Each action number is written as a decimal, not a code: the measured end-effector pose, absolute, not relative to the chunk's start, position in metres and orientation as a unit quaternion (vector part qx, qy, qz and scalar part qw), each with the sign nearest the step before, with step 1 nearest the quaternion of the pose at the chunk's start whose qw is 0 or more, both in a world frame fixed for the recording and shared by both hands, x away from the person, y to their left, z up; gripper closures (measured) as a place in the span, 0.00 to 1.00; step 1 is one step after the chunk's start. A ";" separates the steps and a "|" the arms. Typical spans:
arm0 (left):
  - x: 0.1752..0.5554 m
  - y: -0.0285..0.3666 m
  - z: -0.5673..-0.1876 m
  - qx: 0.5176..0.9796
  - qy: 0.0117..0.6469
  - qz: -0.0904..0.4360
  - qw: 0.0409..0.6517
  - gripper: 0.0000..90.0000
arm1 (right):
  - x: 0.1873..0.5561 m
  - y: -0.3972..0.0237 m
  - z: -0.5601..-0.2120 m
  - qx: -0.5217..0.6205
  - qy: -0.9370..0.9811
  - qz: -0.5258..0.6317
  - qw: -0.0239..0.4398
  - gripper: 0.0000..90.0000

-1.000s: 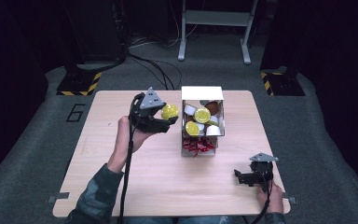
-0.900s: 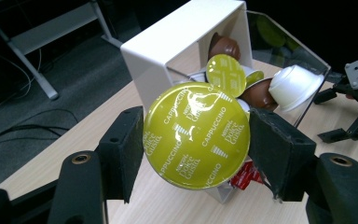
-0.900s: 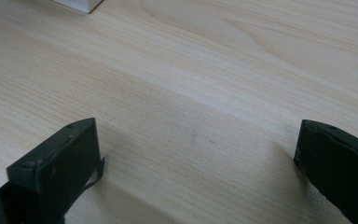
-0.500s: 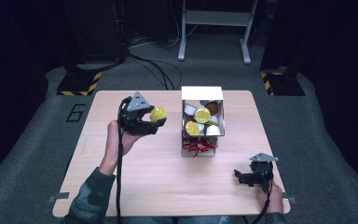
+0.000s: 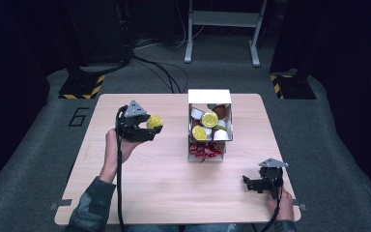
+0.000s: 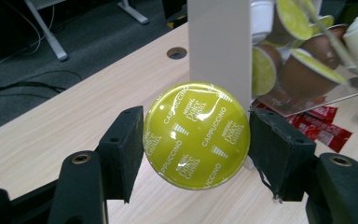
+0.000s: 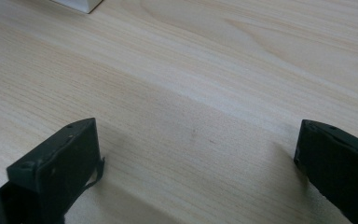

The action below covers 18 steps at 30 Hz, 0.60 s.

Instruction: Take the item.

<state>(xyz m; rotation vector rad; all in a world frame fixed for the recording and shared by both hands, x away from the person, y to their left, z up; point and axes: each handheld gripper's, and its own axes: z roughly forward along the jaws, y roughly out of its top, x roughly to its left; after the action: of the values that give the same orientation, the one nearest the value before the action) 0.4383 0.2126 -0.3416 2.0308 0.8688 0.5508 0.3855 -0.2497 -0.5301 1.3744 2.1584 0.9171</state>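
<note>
Capsule [image 6: 196,135], yellow-green with a glossy "Cappuccino" foil lid, sits pinched between the left gripper [image 5: 142,129] jaws above the wooden table [image 5: 149,193], left of the white box [image 5: 209,96]. More capsules [image 5: 209,119] fill that box; red sachets [image 5: 205,152] lie at its front. Near the table's right corner, the right gripper [image 5: 258,183] rests spread wide, holding nothing.

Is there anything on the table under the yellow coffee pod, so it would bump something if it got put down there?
Nothing visible. The left gripper holds the yellow pod above bare wood of the table. The white box of pods and the red packets lie off to its side.
</note>
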 end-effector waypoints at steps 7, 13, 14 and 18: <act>0.445 0.220 -0.356 0.807 0.363 0.212 0.415 0.42 | 0.386 -0.250 -0.530 0.494 0.776 0.330 0.210 0.00; 0.449 0.225 -0.367 0.807 0.374 0.207 0.408 0.42 | 0.386 -0.250 -0.530 0.494 0.776 0.330 0.210 0.00; 0.450 0.225 -0.369 0.806 0.378 0.203 0.408 0.42 | 0.386 -0.250 -0.530 0.494 0.776 0.330 0.210 0.00; 0.452 0.228 -0.375 0.807 0.383 0.198 0.404 0.42 | 0.386 -0.250 -0.530 0.494 0.777 0.330 0.210 0.00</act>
<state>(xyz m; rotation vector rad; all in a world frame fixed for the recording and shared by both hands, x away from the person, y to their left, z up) 0.4524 0.2281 -0.3755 2.0384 0.9660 0.4988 0.3855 -0.2497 -0.5301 1.3738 2.1590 0.9169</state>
